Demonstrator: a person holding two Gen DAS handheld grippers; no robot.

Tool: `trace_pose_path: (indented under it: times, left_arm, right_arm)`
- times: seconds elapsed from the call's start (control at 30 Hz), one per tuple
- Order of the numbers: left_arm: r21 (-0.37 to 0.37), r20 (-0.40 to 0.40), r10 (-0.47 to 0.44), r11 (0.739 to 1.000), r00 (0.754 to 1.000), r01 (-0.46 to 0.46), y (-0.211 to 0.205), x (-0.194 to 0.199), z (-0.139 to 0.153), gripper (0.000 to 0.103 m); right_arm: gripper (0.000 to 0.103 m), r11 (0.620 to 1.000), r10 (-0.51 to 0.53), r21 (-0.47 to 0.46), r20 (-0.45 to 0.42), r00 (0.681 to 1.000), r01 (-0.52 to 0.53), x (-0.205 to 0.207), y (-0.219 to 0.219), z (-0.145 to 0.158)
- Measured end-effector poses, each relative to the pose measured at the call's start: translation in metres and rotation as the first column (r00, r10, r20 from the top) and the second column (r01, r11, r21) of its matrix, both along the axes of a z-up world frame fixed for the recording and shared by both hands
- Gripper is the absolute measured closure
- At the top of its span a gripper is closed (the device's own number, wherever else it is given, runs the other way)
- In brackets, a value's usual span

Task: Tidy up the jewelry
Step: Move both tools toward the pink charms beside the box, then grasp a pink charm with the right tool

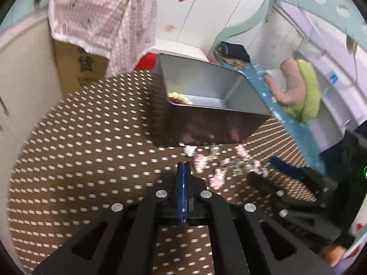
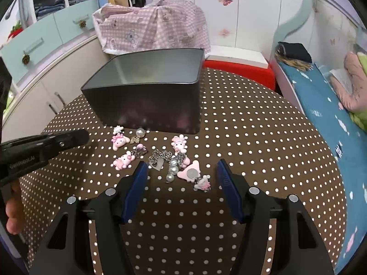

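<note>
Covering the round table, a brown dotted cloth (image 2: 252,137) is seen, with an open metal tin (image 2: 146,91) set on it. Pink charms and a chain bracelet (image 2: 160,158) are scattered just before the tin, between and ahead of the spread right gripper (image 2: 181,171). The left gripper (image 1: 183,167) is clenched on nothing, left of the charms.

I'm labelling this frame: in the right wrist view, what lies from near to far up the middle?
Right tongs → silver heart chain → dark metal tin → pink checked cloth.
</note>
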State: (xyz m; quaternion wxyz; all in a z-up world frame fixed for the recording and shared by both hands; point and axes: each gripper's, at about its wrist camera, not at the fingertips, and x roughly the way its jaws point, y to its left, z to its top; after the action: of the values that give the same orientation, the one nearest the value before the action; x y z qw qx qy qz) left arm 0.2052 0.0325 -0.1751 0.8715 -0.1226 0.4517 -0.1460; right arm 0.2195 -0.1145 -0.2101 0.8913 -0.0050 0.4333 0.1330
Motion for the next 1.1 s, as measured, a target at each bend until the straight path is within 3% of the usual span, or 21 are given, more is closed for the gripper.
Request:
trace_pose_path:
  times: [0.1,0.23,0.53,0.57,0.6,0.67,0.77,1.1]
  left_arm:
    - [0.03,0.001,-0.022,0.999,1.0,0.022,-0.015,0.006,-0.002,0.08]
    - [0.07,0.015,-0.019,0.997,1.0,0.018,-0.028,0.015,0.0,0.068]
    - [0.18,-0.013,0.002,0.984,1.0,0.0,-0.041,0.028,-0.01,0.069]
    - [0.198,-0.017,0.004,0.98,1.0,0.0,-0.043,0.028,-0.009,0.07]
    - [0.222,-0.01,0.002,0.975,1.0,0.001,-0.044,0.027,-0.009,0.082]
    - [0.214,-0.008,-0.011,0.977,1.0,0.012,-0.043,0.027,-0.009,0.082]
    - [0.203,-0.006,-0.013,0.979,1.0,0.014,-0.035,0.021,-0.008,0.091]
    - [0.129,-0.009,-0.007,0.992,1.0,0.008,-0.005,-0.006,-0.01,0.092]
  right_arm:
    - [0.042,1.0,-0.01,0.002,-0.003,1.0,0.01,-0.001,-0.004,-0.001]
    - [0.042,1.0,-0.019,0.009,-0.013,1.0,0.019,-0.003,-0.013,-0.004]
    - [0.042,0.999,-0.002,0.043,-0.023,1.0,0.003,-0.003,-0.021,-0.009]
    - [0.042,0.999,0.0,0.044,-0.023,1.0,0.001,-0.004,-0.021,-0.009]
    - [0.042,0.999,0.0,0.045,-0.023,1.0,0.001,-0.004,-0.021,-0.009]
    - [0.041,0.999,0.002,0.043,-0.024,1.0,-0.001,-0.004,-0.021,-0.009]
    - [0.042,1.0,0.001,0.031,-0.021,1.0,0.0,-0.006,-0.02,-0.009]
    - [0.042,1.0,-0.011,0.006,-0.015,1.0,0.012,-0.017,-0.013,-0.011]
